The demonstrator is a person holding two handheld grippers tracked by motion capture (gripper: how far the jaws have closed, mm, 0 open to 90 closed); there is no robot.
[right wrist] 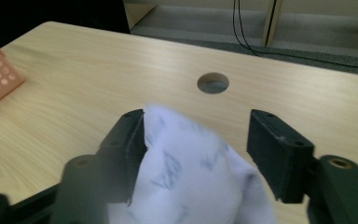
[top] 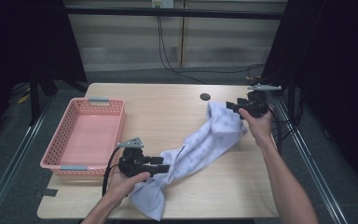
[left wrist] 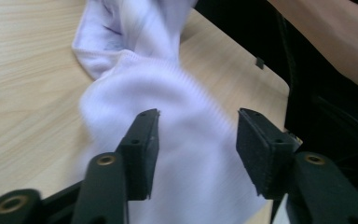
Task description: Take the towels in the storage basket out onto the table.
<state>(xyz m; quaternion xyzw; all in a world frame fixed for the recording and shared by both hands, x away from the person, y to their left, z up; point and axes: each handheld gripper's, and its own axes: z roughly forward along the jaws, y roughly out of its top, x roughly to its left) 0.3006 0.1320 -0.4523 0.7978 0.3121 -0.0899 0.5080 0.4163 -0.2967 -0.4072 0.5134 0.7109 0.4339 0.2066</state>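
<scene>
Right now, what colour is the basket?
Pink, the basket with grey handles; the high view shows it best.

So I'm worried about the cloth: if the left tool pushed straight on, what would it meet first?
The white cloth already lies between the open left tool jaws, so it meets that first.

dim room, bright tabletop — close-ups blurred

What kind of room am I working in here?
Probably a lab or recording booth, not a home: a bare wooden table with a cable hole, black curtains on both sides, and cables trailing over grey floor behind.
</scene>
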